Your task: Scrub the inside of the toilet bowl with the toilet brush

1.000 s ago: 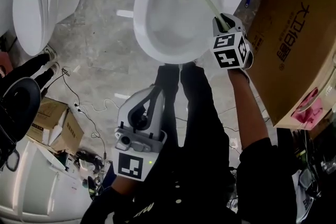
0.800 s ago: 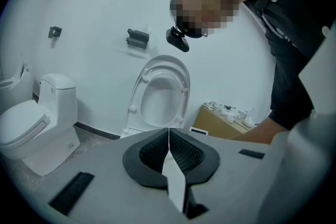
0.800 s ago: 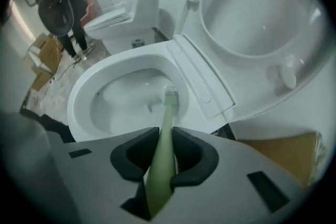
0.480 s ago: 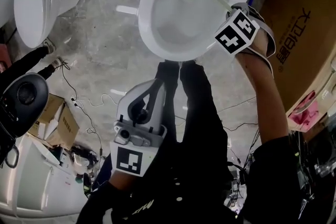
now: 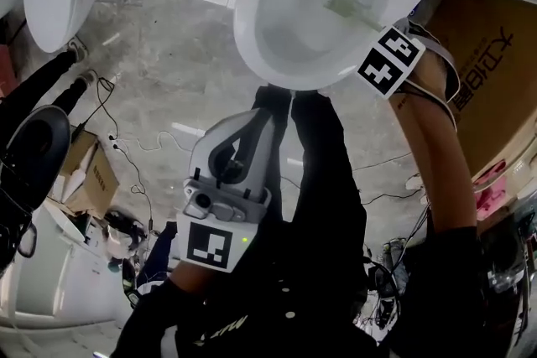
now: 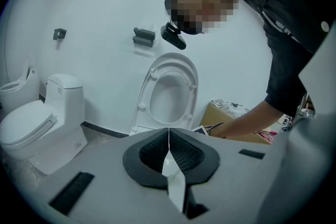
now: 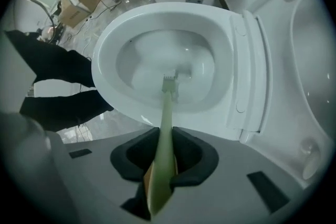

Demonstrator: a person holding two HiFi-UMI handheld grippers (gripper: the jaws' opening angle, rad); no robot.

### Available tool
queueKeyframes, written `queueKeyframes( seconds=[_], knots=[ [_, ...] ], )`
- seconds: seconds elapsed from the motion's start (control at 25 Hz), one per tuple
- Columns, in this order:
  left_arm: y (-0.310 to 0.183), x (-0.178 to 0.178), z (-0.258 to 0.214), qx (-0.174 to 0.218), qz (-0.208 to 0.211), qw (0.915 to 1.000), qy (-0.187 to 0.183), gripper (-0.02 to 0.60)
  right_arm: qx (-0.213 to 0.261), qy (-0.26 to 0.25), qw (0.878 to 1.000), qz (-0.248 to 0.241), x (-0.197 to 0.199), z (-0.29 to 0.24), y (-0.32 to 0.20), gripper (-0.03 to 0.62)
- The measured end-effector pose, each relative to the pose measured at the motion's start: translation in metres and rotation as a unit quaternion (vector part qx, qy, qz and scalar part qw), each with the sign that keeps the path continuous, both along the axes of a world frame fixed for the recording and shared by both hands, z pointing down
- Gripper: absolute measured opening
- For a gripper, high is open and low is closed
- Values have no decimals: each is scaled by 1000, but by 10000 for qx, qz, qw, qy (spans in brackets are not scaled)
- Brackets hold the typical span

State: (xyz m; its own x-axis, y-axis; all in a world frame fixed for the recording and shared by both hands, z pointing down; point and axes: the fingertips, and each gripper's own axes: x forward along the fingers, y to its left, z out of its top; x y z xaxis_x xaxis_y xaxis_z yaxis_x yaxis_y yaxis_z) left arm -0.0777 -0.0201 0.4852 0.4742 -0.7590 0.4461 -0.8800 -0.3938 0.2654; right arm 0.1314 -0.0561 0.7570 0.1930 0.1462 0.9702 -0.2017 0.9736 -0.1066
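In right gripper [image 7: 160, 168], toilet brush [image 7: 166, 113], tip blurred inside toilet bowl [image 7: 157, 12]

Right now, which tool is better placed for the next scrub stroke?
Right. The right tool is shut on the toilet brush, its head inside the toilet bowl. The left tool is shut, empty, back from the bowl.

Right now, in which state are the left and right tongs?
Left tongs: shut, empty.
Right tongs: shut on the toilet brush.
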Motion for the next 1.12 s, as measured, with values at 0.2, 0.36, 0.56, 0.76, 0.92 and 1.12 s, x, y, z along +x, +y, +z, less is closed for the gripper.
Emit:
queueKeyframes(
  seconds=[0.2,0.36,0.56,0.76,0.92,1.12],
  knots=[
    [-3,-3,3,5,-62,10000,-2,26,-440,298,9964,-661,3,4,13,95],
    [-4,-6,3,-20,-104,9999,-1,26,-829,400,9897,-1092,-1,9,25,97],
    [-6,-17,6,-52,-154,9999,-6,26,-1372,187,9822,-1271,-19,8,46,97],
    [-8,-17,13,-82,-195,9998,-27,26,-1698,-79,9779,-1221,-26,11,69,97],
    [-8,-14,14,-100,-171,9998,-13,26,-1863,-411,9774,-915,-36,10,82,97],
    [-9,-11,12,-108,-97,9999,-16,26,-2097,-998,9726,-120,-55,8,93,97]
  ],
)
